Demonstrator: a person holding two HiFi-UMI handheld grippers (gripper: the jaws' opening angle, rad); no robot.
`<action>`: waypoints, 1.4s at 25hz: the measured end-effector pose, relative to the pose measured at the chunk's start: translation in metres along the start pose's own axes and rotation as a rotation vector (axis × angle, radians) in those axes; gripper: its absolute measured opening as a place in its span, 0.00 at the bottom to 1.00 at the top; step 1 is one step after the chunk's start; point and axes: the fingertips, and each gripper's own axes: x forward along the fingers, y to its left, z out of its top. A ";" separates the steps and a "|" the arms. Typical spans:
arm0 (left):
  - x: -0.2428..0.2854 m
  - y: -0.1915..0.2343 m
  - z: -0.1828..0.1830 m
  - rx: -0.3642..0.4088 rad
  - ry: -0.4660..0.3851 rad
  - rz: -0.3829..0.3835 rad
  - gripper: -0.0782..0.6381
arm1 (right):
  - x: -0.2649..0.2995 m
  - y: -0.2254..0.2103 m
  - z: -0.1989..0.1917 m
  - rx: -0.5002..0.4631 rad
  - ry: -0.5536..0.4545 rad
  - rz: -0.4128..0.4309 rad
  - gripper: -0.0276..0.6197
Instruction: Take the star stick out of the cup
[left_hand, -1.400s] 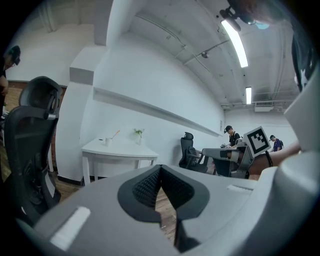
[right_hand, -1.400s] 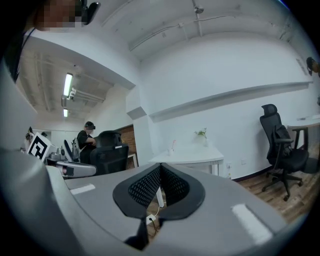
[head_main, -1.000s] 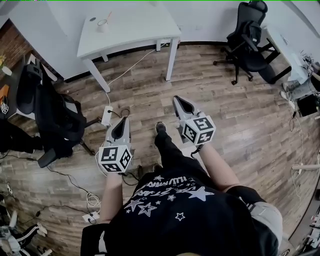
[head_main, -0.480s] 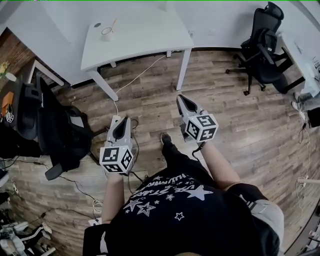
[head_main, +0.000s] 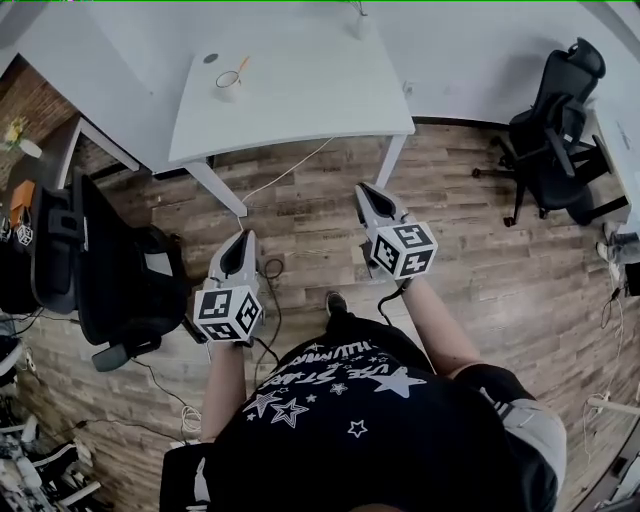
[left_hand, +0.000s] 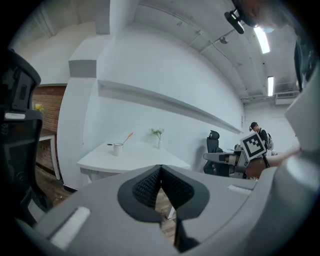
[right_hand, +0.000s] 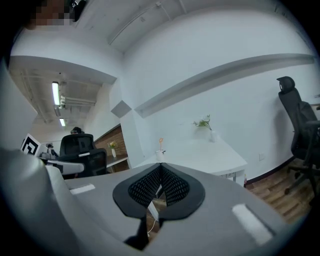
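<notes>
A white cup (head_main: 228, 84) stands on the white table (head_main: 300, 90), near its far left part, with an orange-tipped star stick (head_main: 243, 66) leaning out of it. In the left gripper view the cup (left_hand: 118, 148) and stick (left_hand: 128, 136) are far ahead; the right gripper view shows the cup (right_hand: 160, 155) and stick (right_hand: 161, 144) just above its jaws. My left gripper (head_main: 243, 238) and right gripper (head_main: 366, 190) hover over the wooden floor, short of the table, both shut with nothing held. The jaws meet in the left gripper (left_hand: 160, 167) and right gripper (right_hand: 161, 166) views.
A small vase with a plant (left_hand: 157, 137) stands at the table's back. Black office chairs stand at the left (head_main: 90, 260) and at the right (head_main: 555, 140). Cables and a power strip (head_main: 268, 268) lie on the floor (head_main: 480, 260) between me and the table.
The table with the cup has come nearer and lower in the head view as I walked toward it. Both grippers stayed shut and kept their pose in front of me.
</notes>
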 end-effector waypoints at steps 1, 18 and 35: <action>0.011 0.002 0.002 0.007 0.001 0.000 0.11 | 0.009 -0.006 0.003 -0.002 -0.001 0.005 0.07; 0.098 0.047 0.026 -0.016 0.005 0.059 0.11 | 0.100 -0.053 0.026 -0.003 0.018 0.049 0.07; 0.249 0.175 0.068 -0.011 -0.009 0.036 0.11 | 0.315 -0.043 0.044 -0.031 0.053 0.116 0.07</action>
